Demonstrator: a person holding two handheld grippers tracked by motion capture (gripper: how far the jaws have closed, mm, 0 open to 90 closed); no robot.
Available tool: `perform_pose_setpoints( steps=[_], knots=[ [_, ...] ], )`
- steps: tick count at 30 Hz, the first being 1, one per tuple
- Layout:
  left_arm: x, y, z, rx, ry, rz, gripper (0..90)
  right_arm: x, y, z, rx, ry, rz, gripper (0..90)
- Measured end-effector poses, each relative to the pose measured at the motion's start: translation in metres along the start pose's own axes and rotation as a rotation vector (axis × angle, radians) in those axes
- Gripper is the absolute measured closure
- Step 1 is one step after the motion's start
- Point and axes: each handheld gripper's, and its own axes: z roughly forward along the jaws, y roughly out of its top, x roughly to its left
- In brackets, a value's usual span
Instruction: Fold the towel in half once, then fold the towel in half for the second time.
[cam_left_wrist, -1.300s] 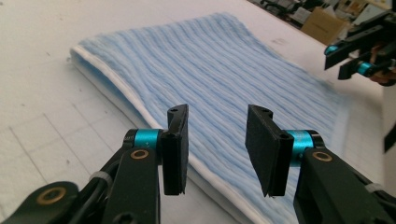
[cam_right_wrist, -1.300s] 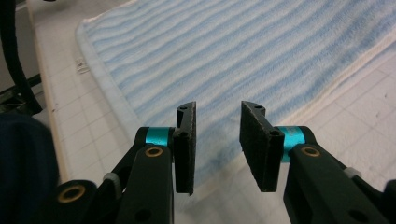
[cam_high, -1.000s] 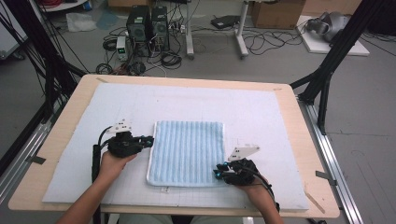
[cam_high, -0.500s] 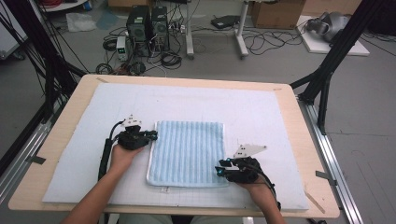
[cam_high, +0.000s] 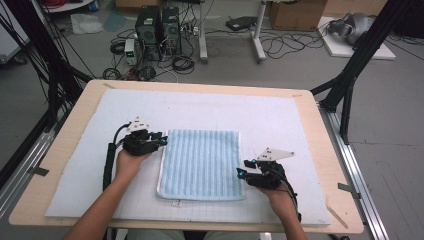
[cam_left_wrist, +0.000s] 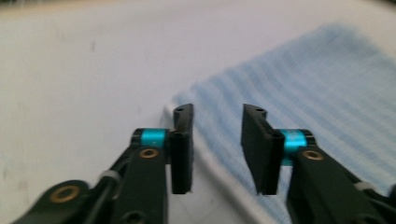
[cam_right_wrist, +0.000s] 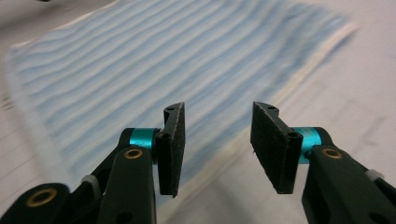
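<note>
Both tongs have just been opening with nothing between them: my left gripper (cam_high: 161, 138) at the towel's (cam_high: 202, 162) ten o'clock corner, my right gripper (cam_high: 241, 167) at four o'clock. Towel lies folded flat mid-table (cam_high: 310, 200); perhaps another fold remains.

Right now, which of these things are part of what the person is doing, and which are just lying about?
Part of the job:
- blue striped towel, flat on the white mat
- left gripper, jaws just opened at the towel's left edge
- right gripper, jaws just opened at its right edge

Just lying about:
- computer towers on the floor
- cardboard box
- loose cables
</note>
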Motion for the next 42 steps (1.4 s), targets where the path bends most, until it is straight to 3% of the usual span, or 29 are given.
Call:
perform_pose_setpoints(
  steps=[2, 3, 6, 8, 10, 11, 12, 14, 19, 25, 33, 36, 42],
  knots=[
    [0.0, -0.001, -0.008, -0.096, -0.028, 0.073, 58.4, -0.006, 0.006, 0.001, -0.01, -0.055, 0.002, 46.7],
    [0.0, -0.001, -0.011, -0.117, -0.039, 0.075, 55.8, -0.01, 0.009, 0.002, -0.018, -0.075, 0.01, 43.7],
    [0.002, -0.002, -0.017, -0.131, -0.056, 0.004, 41.6, -0.021, 0.018, 0.003, -0.034, -0.123, 0.043, 34.9],
    [0.004, -0.004, -0.018, -0.134, -0.061, -0.018, 35.0, -0.029, 0.021, 0.005, -0.03, -0.16, 0.056, 28.8],
    [0.003, -0.005, -0.02, -0.134, -0.044, -0.035, 25.3, -0.032, 0.023, 0.005, -0.01, -0.236, 0.058, 19.2],
    [0.003, -0.005, -0.021, -0.133, -0.031, -0.04, 16.1, -0.033, 0.023, 0.004, -0.008, -0.258, 0.062, 18.7],
    [0.003, -0.005, -0.022, -0.138, -0.029, -0.037, 14.7, -0.034, 0.022, 0.003, -0.012, -0.263, 0.061, 17.0],
    [0.005, -0.006, -0.024, -0.135, -0.03, -0.039, 15.0, -0.036, 0.022, 0.0, -0.021, -0.268, 0.072, 11.7],
    [0.01, -0.008, -0.027, -0.14, -0.014, -0.08, 15.0, -0.039, 0.022, -0.005, -0.042, -0.249, 0.066, 11.1],
    [0.005, -0.007, -0.025, -0.119, -0.014, -0.046, 15.4, -0.04, 0.02, -0.006, -0.046, -0.231, 0.077, 11.1],
    [0.008, -0.007, -0.025, -0.132, -0.014, -0.083, 15.4, -0.043, 0.019, -0.007, -0.048, -0.225, 0.09, 11.1],
    [0.011, -0.007, -0.024, -0.126, 0.004, -0.093, 15.4, -0.042, 0.019, -0.006, -0.045, -0.218, 0.089, 11.1],
    [0.022, 0.003, -0.02, -0.111, 0.023, -0.106, 15.5, -0.04, 0.019, -0.006, -0.05, -0.21, 0.086, 11.1]
  ],
)
